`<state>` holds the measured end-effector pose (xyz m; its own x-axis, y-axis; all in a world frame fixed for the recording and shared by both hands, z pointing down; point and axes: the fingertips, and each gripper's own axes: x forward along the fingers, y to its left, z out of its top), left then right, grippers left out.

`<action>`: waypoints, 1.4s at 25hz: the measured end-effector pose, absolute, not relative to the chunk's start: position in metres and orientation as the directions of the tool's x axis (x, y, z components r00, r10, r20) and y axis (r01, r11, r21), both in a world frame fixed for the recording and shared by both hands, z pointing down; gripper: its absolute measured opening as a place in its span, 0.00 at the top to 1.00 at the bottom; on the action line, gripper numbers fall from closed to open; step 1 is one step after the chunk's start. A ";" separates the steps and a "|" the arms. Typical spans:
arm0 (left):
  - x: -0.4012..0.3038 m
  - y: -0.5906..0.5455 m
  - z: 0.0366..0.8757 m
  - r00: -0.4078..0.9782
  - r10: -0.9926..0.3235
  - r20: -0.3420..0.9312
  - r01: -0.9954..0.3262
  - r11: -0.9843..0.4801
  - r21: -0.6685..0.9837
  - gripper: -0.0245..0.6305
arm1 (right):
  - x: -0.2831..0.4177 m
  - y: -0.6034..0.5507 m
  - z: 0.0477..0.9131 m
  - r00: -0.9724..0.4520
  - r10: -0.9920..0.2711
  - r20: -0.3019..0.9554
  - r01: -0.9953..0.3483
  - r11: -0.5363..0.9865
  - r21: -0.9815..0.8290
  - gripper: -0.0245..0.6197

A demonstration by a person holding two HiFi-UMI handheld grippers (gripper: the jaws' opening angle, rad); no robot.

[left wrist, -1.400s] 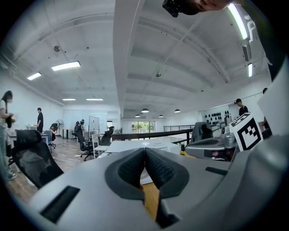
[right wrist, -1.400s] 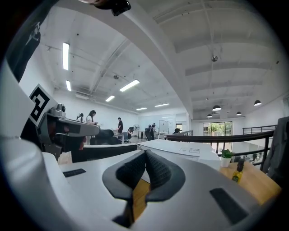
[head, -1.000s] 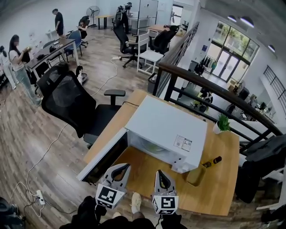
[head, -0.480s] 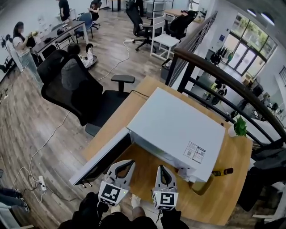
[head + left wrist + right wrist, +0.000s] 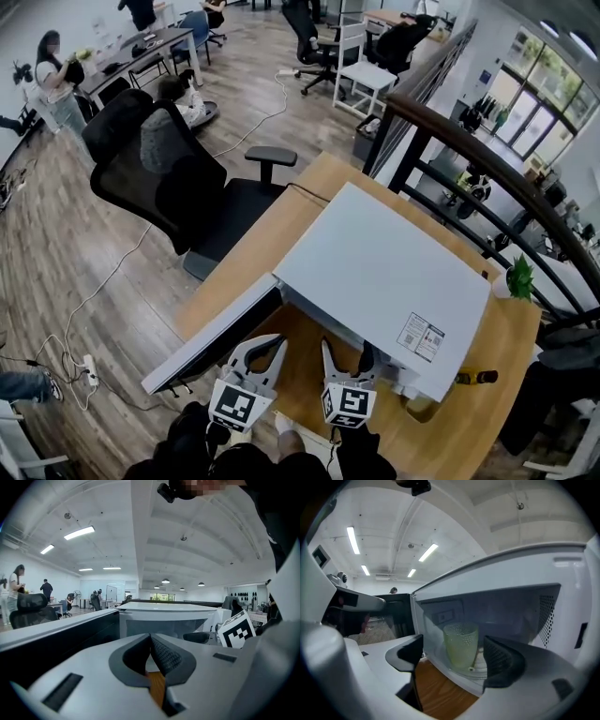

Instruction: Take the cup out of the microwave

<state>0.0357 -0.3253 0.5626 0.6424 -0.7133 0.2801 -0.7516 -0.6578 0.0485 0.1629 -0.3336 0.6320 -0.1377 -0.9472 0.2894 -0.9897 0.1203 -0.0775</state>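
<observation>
**A:** Where is the cup at this moment?

**B:** The cup (image 5: 461, 644) stands upright inside the microwave (image 5: 384, 272), on the glass plate (image 5: 485, 671). The door (image 5: 211, 337) is swung fully to the left, so the way in is free.

**A:** And the right hand-held gripper?

**B:** The right hand-held gripper (image 5: 347, 352) is just before the opening and aims at the cup. Its jaws have just been opening and now stand wide, with nothing between them (wide enough, I think, to pass around the cup's body). The cup is further in and not touched.

**A:** Why is the left one so low?

**B:** The left hand-held gripper (image 5: 262, 345) is pinched together and empty, over the wooden surface (image 5: 497, 375) near the door. I judge it keeps aside, so that it does not block the reach.
</observation>
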 end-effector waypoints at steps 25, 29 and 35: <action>0.035 -0.349 0.587 0.600 -0.738 0.309 -0.787 -0.613 0.064 0.93 | 0.177 -0.402 0.674 -0.095 -0.937 0.337 -0.995 0.080 -0.057 0.25; 0.033 -0.348 0.587 0.597 -0.741 0.308 -0.790 -0.610 0.063 0.93 | 0.181 -0.402 0.674 -0.077 -0.941 0.330 -0.997 0.068 -0.039 0.32; 0.026 -0.345 0.583 0.592 -0.746 0.305 -0.794 -0.605 0.061 0.93 | 0.179 -0.400 0.668 -0.074 -0.941 0.331 -0.997 0.066 -0.035 0.37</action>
